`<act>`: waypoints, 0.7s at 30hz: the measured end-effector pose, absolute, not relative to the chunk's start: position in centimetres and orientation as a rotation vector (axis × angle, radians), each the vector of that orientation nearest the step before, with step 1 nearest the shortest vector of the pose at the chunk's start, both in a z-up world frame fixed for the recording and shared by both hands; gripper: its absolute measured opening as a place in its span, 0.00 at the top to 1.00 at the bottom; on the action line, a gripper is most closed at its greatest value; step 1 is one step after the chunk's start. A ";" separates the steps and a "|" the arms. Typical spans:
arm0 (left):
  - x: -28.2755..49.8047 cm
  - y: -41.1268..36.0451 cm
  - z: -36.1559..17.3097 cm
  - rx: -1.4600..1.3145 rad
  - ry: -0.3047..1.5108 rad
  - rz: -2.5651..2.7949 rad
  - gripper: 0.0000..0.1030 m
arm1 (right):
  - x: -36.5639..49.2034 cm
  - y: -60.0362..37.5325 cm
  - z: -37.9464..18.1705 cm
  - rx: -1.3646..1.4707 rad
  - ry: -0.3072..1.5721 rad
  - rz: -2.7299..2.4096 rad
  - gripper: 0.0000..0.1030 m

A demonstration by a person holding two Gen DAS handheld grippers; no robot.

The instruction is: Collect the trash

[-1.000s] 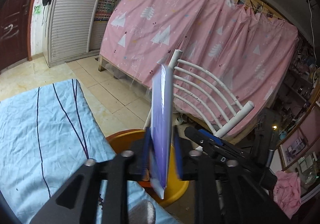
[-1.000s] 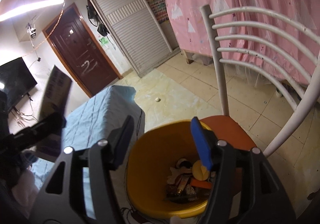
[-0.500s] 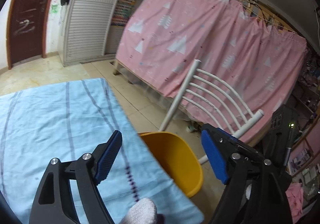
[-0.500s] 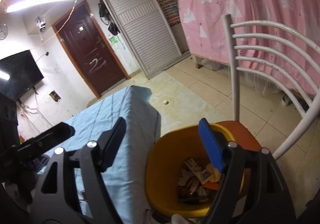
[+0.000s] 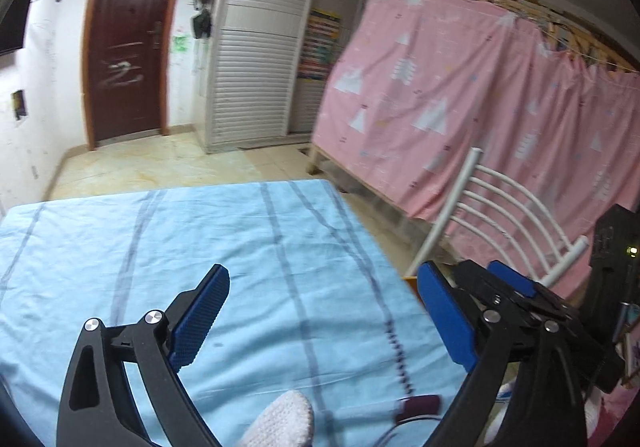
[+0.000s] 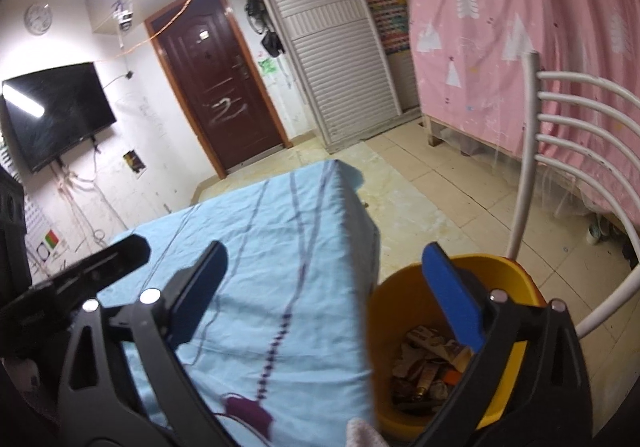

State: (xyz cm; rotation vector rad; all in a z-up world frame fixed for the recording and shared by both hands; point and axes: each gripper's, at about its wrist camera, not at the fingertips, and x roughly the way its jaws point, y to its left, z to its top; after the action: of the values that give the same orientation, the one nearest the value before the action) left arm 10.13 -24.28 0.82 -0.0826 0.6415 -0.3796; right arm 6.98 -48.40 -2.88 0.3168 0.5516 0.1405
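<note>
My left gripper [image 5: 322, 275] hovers over the light blue striped tablecloth [image 5: 200, 239]; its jaws are opening wide and nothing is between them. My right gripper [image 6: 324, 291] is also opening and empty, straddling the table's edge and the yellow bin [image 6: 400, 287]. The bin sits on a chair seat and holds wrappers and other trash [image 6: 424, 371]. In the left wrist view only a sliver of the bin [image 5: 410, 281] shows past the table edge. A small dark maroon object [image 6: 248, 411] with a thin cord lies on the cloth near me.
A white metal chair back [image 6: 560, 127] rises behind the bin, in front of a pink curtain [image 5: 460, 95]. One finger of the left gripper [image 6: 120, 253] reaches in from the left. Tiled floor [image 6: 432, 183], a brown door and a wall television lie beyond the table.
The flat purple packet my left gripper held a second ago is gone from its jaws. Both grippers have spread wide, and both views have swung from the bin toward the table.
</note>
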 end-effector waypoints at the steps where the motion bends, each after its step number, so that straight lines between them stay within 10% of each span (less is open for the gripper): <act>1: 10.0 -23.6 0.9 -0.075 0.639 -0.346 0.17 | 7.1 -47.8 -2.7 0.307 0.549 0.149 0.06; 21: 9.0 -16.1 1.9 -0.073 0.621 -0.088 0.17 | 7.8 -40.1 -1.1 0.215 0.531 0.276 0.06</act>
State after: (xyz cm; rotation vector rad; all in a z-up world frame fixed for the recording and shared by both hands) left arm 9.05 -16.11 1.87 -0.0730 0.6208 -0.0880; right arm 7.78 -40.14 -1.07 0.2146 0.5310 0.2761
